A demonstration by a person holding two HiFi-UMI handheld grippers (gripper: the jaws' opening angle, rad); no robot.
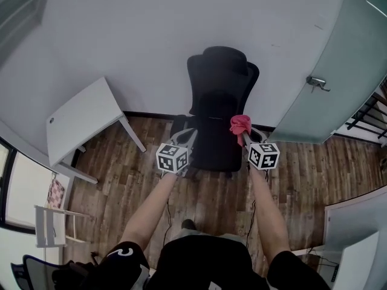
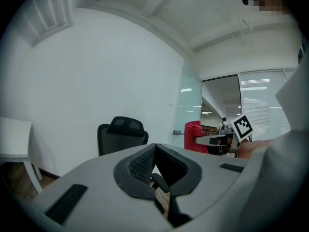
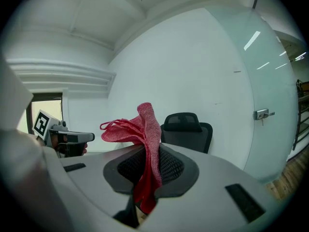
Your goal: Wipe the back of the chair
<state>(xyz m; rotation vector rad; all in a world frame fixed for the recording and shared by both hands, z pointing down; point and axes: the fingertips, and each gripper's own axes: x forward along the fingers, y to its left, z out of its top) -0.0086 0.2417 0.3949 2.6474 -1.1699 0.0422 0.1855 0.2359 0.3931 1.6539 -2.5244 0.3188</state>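
Right gripper (image 3: 147,151) fingers (image 3: 171,166) clamp a red knitted cloth (image 3: 145,124); left gripper (image 2: 155,149) fingers (image 2: 140,163) are pressed together, empty. Black high-backed office chair (image 1: 219,101) stands just ahead against the white wall (image 1: 151,29), base hidden under its seat

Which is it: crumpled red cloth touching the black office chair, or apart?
Apart. Left gripper view: white wall shows between the red cloth and the black chair.
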